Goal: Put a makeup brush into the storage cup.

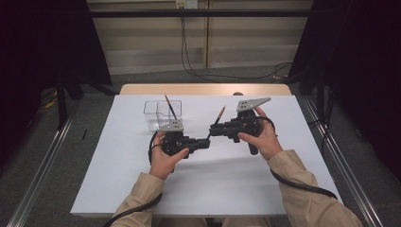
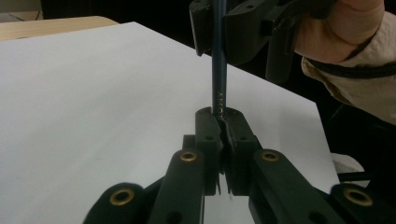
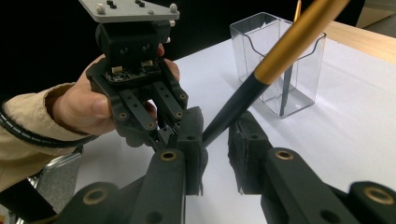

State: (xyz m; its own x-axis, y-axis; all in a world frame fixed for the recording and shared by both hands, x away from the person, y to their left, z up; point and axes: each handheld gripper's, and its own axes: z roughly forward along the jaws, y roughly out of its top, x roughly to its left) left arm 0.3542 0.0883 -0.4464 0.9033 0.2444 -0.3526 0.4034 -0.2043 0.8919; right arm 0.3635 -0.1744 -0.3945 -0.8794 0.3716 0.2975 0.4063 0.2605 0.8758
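Black-and-gold pen (image 3: 261,79) sits clamped in the left gripper (image 2: 223,122); the right gripper (image 3: 215,140) has jaws not yet pinching it. A skewed squeeze could flick it onto the tabletop (image 1: 236,179).

Pen (image 3: 261,74): black barrel, gold upper section. Container (image 3: 285,60): clear, colourless. Table (image 1: 213,179): white top. Sleeves (image 1: 298,184): beige. Grippers: black.

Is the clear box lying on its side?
No, the clear box stands upright on the table with its open top up and a pen standing inside it.
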